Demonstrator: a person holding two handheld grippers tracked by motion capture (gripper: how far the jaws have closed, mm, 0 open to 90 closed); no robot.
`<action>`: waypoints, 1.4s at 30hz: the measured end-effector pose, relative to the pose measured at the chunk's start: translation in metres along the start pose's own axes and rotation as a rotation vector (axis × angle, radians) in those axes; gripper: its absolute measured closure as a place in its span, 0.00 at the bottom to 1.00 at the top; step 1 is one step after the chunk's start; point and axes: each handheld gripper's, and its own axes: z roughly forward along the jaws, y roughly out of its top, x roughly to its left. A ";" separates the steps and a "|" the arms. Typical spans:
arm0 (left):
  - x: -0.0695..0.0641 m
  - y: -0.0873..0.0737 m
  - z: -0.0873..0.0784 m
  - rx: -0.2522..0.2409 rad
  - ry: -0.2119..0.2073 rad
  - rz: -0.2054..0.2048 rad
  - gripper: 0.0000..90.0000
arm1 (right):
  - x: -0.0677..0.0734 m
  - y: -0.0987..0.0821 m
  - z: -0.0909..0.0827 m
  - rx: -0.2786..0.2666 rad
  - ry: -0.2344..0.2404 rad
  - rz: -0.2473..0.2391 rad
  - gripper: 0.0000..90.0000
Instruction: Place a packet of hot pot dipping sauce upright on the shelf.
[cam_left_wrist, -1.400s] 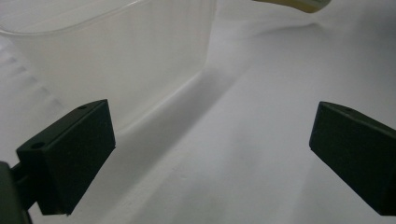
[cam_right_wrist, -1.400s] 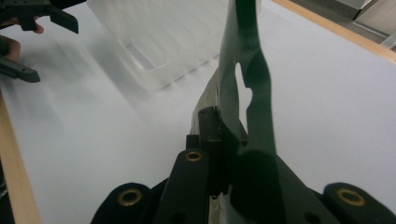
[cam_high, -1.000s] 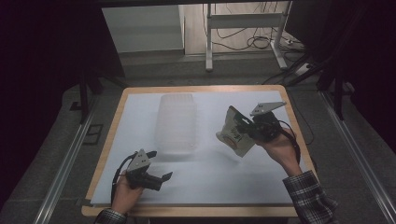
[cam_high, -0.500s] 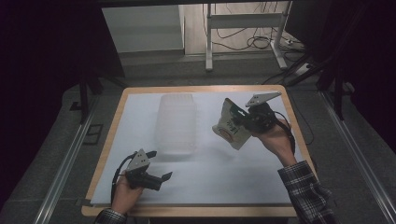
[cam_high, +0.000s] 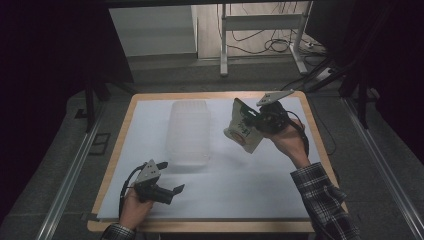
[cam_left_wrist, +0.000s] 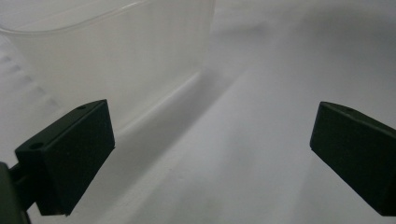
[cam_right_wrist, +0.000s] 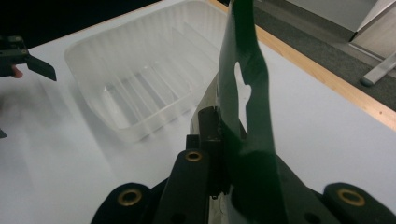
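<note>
- A packet (cam_high: 243, 129), white with a green top edge and a printed front, is held up off the counter (cam_high: 310, 125), pinched at its green edge by the right claw (cam_high: 256, 121).
- In the right claw's own view the packet (cam_right_wrist: 245, 116) stands edge-on between the two black jaws, which are closed tight on it.
- The packet hangs above the white sheet (cam_high: 240, 180) that covers the counter, just to the right of a clear plastic tray (cam_high: 188, 132) and apart from it.
- The tray lies flat on the sheet, left of centre, its long side running away from the person; in the right claw's view the tray (cam_right_wrist: 140, 74) is ribbed inside and has nothing in it.
- The right hand (cam_high: 287, 142) comes in from the lower right in a checked sleeve (cam_high: 325, 200).
- The left claw (cam_high: 170, 177) sits low near the front left edge of the counter, close to the near end of the tray, held by the left hand (cam_high: 134, 207).
- In its own view the left claw (cam_left_wrist: 210, 154) has its jaws spread wide with bare sheet between them, and the tray's near wall (cam_left_wrist: 116, 60) stands just beyond the left jaw.
</note>
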 end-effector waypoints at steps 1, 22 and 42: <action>0.000 0.000 0.000 0.000 0.000 0.000 0.00 | -0.001 0.003 0.001 -0.004 0.001 -0.007 1.00; 0.000 0.000 0.000 -0.003 -0.005 -0.002 0.00 | -0.007 0.040 0.048 0.037 0.044 -0.075 1.00; 0.000 0.000 0.001 0.005 -0.006 0.005 0.00 | -0.003 0.073 0.091 0.105 0.087 -0.152 1.00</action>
